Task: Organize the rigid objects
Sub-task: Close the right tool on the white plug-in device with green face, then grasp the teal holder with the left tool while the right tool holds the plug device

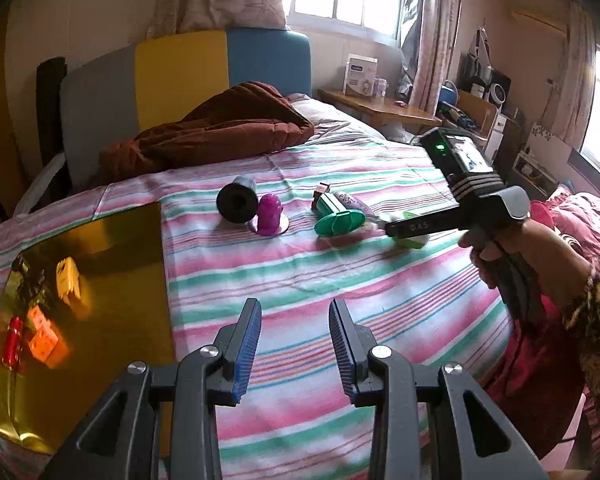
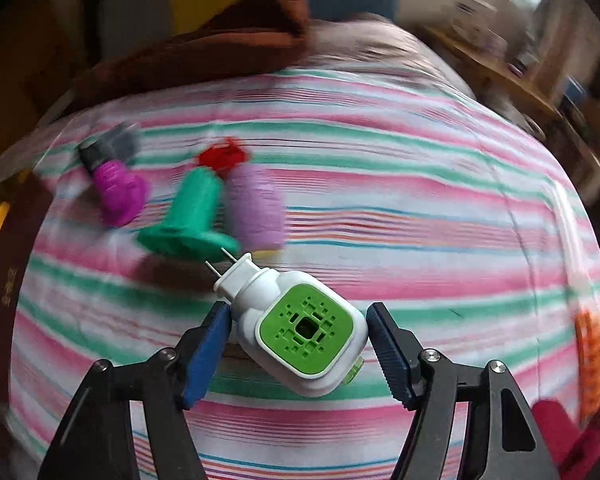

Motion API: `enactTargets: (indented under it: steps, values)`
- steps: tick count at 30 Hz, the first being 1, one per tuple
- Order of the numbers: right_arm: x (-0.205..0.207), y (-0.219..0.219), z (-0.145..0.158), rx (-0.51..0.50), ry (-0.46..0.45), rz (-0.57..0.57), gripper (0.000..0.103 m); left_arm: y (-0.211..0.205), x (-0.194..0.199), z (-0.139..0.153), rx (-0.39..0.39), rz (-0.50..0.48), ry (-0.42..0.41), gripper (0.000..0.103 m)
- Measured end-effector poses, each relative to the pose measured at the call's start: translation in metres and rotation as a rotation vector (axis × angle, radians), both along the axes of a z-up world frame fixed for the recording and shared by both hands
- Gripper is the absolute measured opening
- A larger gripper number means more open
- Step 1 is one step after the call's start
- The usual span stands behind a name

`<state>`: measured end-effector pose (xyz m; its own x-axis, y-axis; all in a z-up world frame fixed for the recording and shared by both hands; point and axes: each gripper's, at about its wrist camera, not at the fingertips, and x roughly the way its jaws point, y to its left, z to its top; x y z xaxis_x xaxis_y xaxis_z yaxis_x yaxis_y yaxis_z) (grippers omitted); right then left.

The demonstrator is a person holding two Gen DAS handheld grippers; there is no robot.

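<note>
Nearest in the left wrist view: left hand-held gripper [image 1: 294,346], jaws apart with nothing between, poised over the striped bed sheet [image 1: 300,280]. At nine o'clock from it, lying on the bed, a gold tray [image 1: 112,240] (glossy, mirror-like) carrying a yellow piece [image 1: 68,280], an orange block [image 1: 46,338] and a red cylinder [image 1: 13,338].

Nearest in the right wrist view: right hand-held gripper [image 2: 298,344], jaws spread on either side of a white plug-in device with a green face [image 2: 300,328], lying on the sheet with two metal prongs aimed toward eleven o'clock. Left pad touching or nearly touching its side, right pad standing just clear; not clamped.

Farther out, at eleven o'clock from the device, a green flanged piece [image 2: 188,220] on its side, with a lilac cylinder [image 2: 256,208] just beside it and a small red item [image 2: 224,156] behind. Toward ten o'clock, a magenta figure [image 2: 120,192] touching a dark grey roll [image 2: 104,148].

Farthest, at twelve o'clock, a brown blanket [image 1: 220,132] bunched against the headboard [image 1: 180,76] (grey, yellow and blue panels).
</note>
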<state>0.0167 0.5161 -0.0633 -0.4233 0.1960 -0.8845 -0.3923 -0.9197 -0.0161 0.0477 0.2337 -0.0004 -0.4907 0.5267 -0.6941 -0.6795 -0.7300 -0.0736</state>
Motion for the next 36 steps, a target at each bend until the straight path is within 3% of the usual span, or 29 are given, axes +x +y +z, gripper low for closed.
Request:
enactTargets:
  steps: [4, 6, 10, 14, 21, 24, 26, 28, 33, 36]
  values:
    - [0.014, 0.033, -0.001, -0.051, 0.000, -0.173, 0.070, 0.027, -0.017, 0.001, -0.010, 0.001, -0.039, 0.035]
    - [0.018, 0.041, -0.002, -0.095, 0.012, -0.203, 0.070, 0.044, -0.028, -0.001, 0.001, 0.007, -0.070, 0.036]
    - [0.016, 0.036, -0.001, -0.078, 0.001, -0.191, 0.070, 0.084, -0.054, -0.008, 0.008, 0.028, -0.115, 0.040]
    - [0.013, 0.035, -0.001, -0.066, -0.008, -0.181, 0.070, 0.132, -0.073, -0.019, -0.051, 0.008, -0.082, 0.040]
    - [0.017, 0.047, -0.001, -0.127, 0.014, -0.207, 0.071, 0.193, -0.117, -0.054, -0.146, 0.013, -0.128, 0.040]
    - [0.018, 0.048, -0.001, -0.137, 0.017, -0.211, 0.071, 0.202, -0.127, -0.071, -0.155, -0.009, -0.169, 0.040]
    - [0.017, 0.047, -0.001, -0.131, 0.014, -0.207, 0.071, 0.197, -0.127, -0.076, -0.113, -0.015, -0.192, 0.037]
    - [0.015, 0.046, -0.001, -0.124, 0.009, -0.203, 0.071, 0.190, -0.123, -0.078, -0.103, -0.008, -0.171, 0.029]
    - [0.017, 0.048, -0.001, -0.133, 0.009, -0.206, 0.071, 0.163, -0.101, -0.078, -0.030, -0.023, -0.146, 0.030]
    - [0.017, 0.046, -0.001, -0.130, 0.007, -0.204, 0.071, 0.155, -0.089, -0.081, -0.048, -0.037, -0.125, 0.030]
